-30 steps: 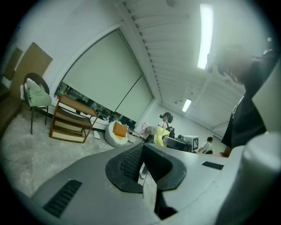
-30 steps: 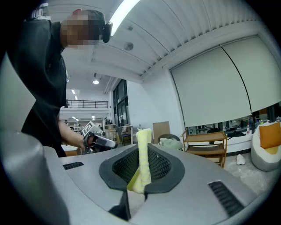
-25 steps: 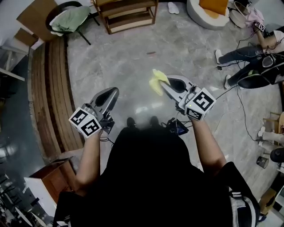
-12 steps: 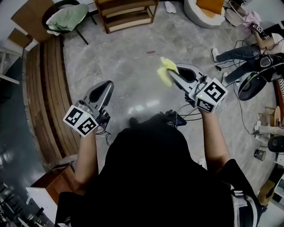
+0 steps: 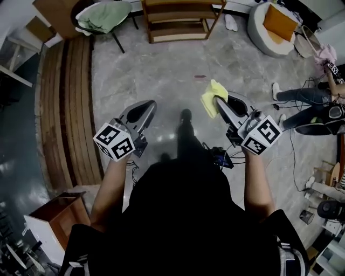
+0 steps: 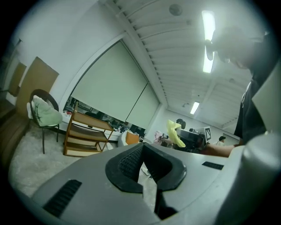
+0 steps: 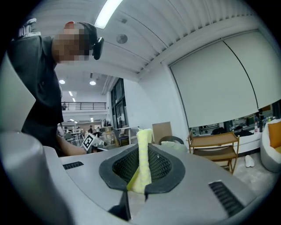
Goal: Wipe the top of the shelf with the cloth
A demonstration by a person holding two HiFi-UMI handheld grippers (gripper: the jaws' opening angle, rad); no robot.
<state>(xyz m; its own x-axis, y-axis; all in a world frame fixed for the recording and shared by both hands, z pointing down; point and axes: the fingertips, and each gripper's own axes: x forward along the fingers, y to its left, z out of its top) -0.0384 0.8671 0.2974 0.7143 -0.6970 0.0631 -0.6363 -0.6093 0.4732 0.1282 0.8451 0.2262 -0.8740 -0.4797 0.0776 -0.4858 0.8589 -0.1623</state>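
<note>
The wooden shelf (image 5: pixel 180 20) stands on the floor at the far side of the head view, well ahead of both grippers. My right gripper (image 5: pixel 218 101) is shut on a yellow cloth (image 5: pixel 212 96), which sticks up from its tip. In the right gripper view the cloth (image 7: pixel 143 163) is pinched upright between the jaws, and the shelf (image 7: pixel 216 150) lies ahead to the right. My left gripper (image 5: pixel 147 105) is held level with it, jaws together and holding nothing. The left gripper view shows the shelf (image 6: pixel 85 135) ahead to the left and the cloth (image 6: pixel 174 133) to the right.
A chair with green fabric (image 5: pixel 102 16) stands left of the shelf. Wooden planks (image 5: pixel 67 108) run along the left. A round seat with an orange cushion (image 5: pixel 271 26) is at the far right, a seated person's legs (image 5: pixel 302 99) at the right, and a small cabinet (image 5: pixel 56 215) at the lower left.
The person has stepped forward, one foot now showing ahead. Both grippers have been carried toward the shelf, which now sits nearer the middle of the view. The cloth stays held.
</note>
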